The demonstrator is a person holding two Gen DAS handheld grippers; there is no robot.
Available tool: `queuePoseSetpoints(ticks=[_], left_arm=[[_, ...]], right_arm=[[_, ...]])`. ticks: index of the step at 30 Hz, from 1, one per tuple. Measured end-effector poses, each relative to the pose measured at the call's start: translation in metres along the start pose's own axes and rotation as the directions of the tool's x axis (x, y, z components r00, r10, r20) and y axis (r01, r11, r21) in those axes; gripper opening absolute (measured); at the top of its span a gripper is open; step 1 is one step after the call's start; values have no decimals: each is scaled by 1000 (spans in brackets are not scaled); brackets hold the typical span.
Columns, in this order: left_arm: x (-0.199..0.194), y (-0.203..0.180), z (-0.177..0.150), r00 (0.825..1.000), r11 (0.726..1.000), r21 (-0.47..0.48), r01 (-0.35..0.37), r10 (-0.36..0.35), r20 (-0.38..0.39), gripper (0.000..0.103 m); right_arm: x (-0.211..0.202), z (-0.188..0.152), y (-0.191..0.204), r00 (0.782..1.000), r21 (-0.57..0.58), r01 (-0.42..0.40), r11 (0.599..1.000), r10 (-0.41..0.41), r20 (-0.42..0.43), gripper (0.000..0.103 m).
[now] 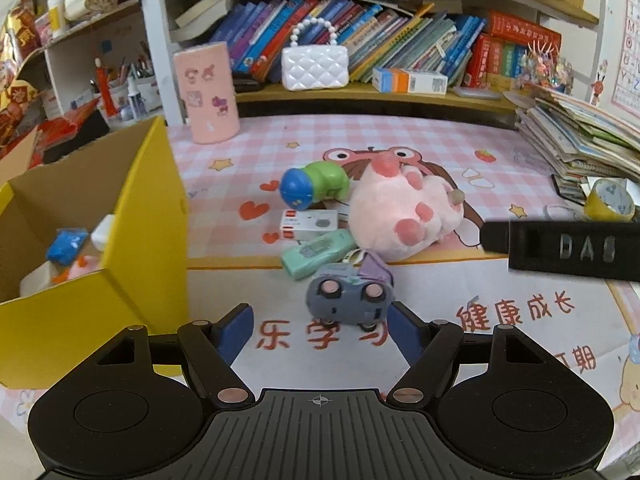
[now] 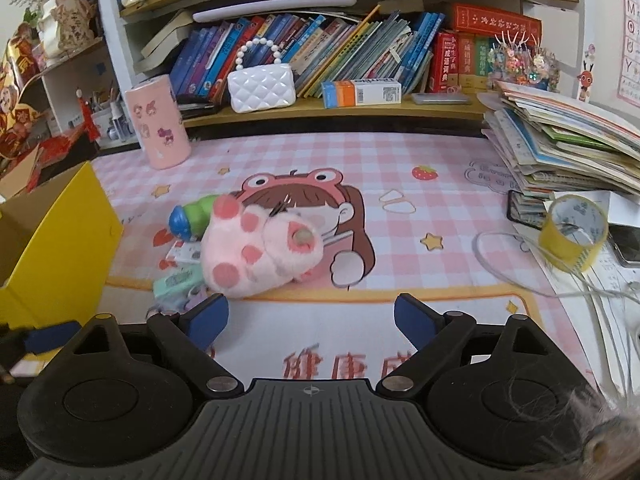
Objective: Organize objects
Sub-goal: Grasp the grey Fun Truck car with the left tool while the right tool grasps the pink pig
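Observation:
A small pile lies on the pink desk mat: a grey-purple toy car [image 1: 350, 298], a mint green case [image 1: 318, 252], a white card box [image 1: 308, 224], a green toy with a blue cap [image 1: 314, 184] and a pink plush paw [image 1: 404, 216]. My left gripper [image 1: 320, 330] is open and empty, its right pad close beside the car. My right gripper [image 2: 310, 320] is open and empty, just in front of the plush paw [image 2: 260, 250]. A yellow cardboard box [image 1: 132, 248] at the left holds several small items.
A pink cylinder [image 1: 208, 92] stands at the back left. A shelf with books and a white handbag [image 1: 314, 66] runs along the back. A stack of books [image 2: 560, 148], a yellow tape roll [image 2: 574, 232] and loose cables sit at the right.

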State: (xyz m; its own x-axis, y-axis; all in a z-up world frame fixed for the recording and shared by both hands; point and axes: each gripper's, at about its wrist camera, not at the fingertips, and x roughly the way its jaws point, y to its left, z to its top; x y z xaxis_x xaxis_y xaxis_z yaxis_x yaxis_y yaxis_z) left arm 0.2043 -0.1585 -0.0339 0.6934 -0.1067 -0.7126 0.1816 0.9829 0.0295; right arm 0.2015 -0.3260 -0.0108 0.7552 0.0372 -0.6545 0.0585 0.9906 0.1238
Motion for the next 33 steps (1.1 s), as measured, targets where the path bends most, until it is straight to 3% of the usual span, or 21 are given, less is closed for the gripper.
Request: queuePoseSetpoints(ticks=[6,13,17,20,27,33], left_arm=[[31,-8,7,999,1000,-14,12,-13,-48,76],[59,-14,10,998,1000,6,-1,2,-70,77],[67,-12,11,996,1000,-21,8,-9,-85,63],[66,-10,10,997,1000,-26,15,-17,-74,63],[36,0,14,999,997,-67,29,-30,-18,62],[18,7,14,1000,995,-94,26,-27,-11,62]], right_arm=[[20,20,-13,1000,22,-14,1000,14,-6,90],[40,36,-14,996,-5,-88,996,88,-30,91],[53,44,-9,991,-43,-128,991,126,-46,94],[64,48,-2,989,-80,-142,987,139,-52,100],[101,56,14,982,-177,-172,969,154,-108,102],[124,61,21,960,-177,-262,949,237,-150,102]])
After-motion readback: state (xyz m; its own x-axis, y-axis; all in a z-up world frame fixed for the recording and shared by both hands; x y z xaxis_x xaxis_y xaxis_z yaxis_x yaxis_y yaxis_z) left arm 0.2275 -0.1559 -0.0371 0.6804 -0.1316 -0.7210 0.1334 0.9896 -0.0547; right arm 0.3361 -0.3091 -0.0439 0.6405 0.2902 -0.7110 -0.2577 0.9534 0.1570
